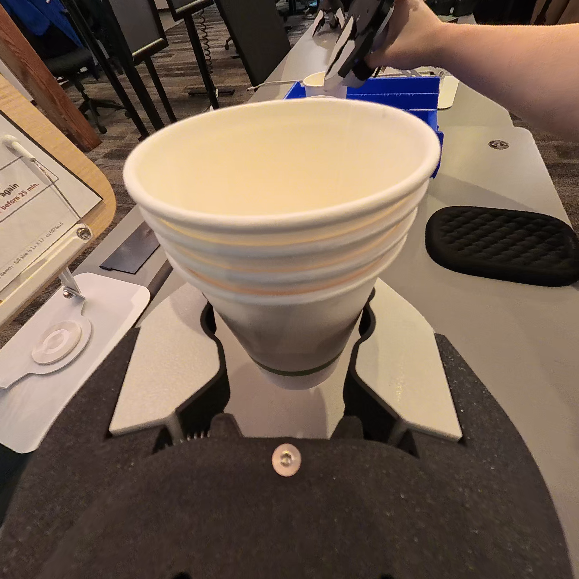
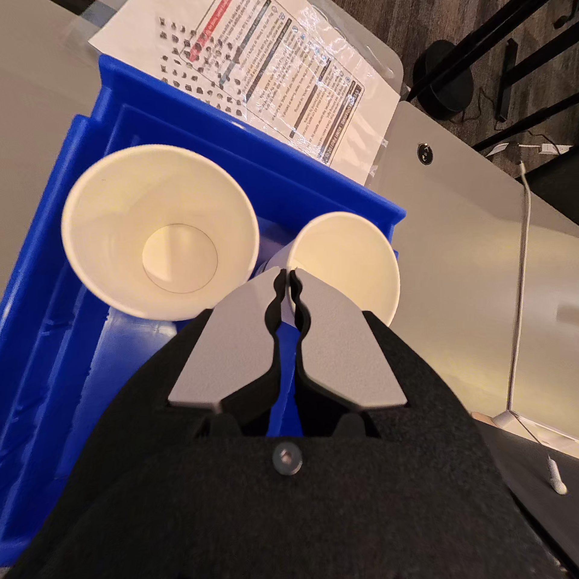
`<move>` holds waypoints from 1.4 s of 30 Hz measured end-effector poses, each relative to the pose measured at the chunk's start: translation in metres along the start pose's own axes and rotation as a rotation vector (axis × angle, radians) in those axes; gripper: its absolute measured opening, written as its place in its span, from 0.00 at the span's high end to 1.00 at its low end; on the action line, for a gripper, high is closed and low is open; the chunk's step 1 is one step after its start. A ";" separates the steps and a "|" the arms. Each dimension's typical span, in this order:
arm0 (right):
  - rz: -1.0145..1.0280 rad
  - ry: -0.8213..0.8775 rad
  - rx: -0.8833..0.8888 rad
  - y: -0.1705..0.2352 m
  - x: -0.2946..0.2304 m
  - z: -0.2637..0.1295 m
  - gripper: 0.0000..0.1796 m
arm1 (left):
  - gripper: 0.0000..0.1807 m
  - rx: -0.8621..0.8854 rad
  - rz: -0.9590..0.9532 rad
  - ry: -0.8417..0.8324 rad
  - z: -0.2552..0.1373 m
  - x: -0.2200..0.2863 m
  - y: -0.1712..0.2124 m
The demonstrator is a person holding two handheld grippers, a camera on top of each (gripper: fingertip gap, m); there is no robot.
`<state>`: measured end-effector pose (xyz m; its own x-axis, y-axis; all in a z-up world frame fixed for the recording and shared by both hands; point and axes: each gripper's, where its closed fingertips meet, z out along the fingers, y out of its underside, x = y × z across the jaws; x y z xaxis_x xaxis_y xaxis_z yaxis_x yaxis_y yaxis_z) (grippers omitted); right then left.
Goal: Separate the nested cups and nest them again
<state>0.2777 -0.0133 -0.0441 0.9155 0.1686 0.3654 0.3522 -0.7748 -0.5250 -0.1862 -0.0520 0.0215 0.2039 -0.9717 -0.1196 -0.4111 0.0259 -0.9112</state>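
Grey desk (image 2: 454, 250) | L hand-held gripper (image 1: 286, 319) clamps cup stack (image 1: 279, 219) | R hand-held gripper (image 2: 288, 272) pinches cup rim (image 2: 344, 269)

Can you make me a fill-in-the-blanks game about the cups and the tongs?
1. The left tongs hold a stack of nested cups by its ____ end.
2. The right tongs pinch the ____ of a single cup.
3. Another loose cup stands upright in the ____ bin.
4. A printed sheet lies ____ the bin.

Missing words: bottom; rim; blue; behind
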 end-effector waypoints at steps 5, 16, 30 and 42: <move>-0.005 -0.005 -0.018 0.004 -0.001 0.007 0.99 | 0.50 -0.012 0.004 0.002 0.002 0.001 0.002; -0.056 0.027 0.004 -0.001 -0.002 -0.019 0.91 | 0.50 -0.008 0.011 -0.001 0.000 0.002 0.000; -0.005 -0.216 -0.039 0.020 -0.084 -0.020 0.93 | 0.50 0.007 0.022 -0.010 -0.005 0.002 -0.006; 0.071 -0.250 0.004 0.016 -0.096 0.007 0.93 | 0.50 0.022 0.020 -0.015 -0.010 0.000 -0.010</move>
<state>0.1973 -0.0374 -0.0930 0.9573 0.2596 0.1268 0.2859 -0.7877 -0.5457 -0.1911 -0.0550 0.0344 0.2091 -0.9674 -0.1431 -0.3958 0.0501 -0.9170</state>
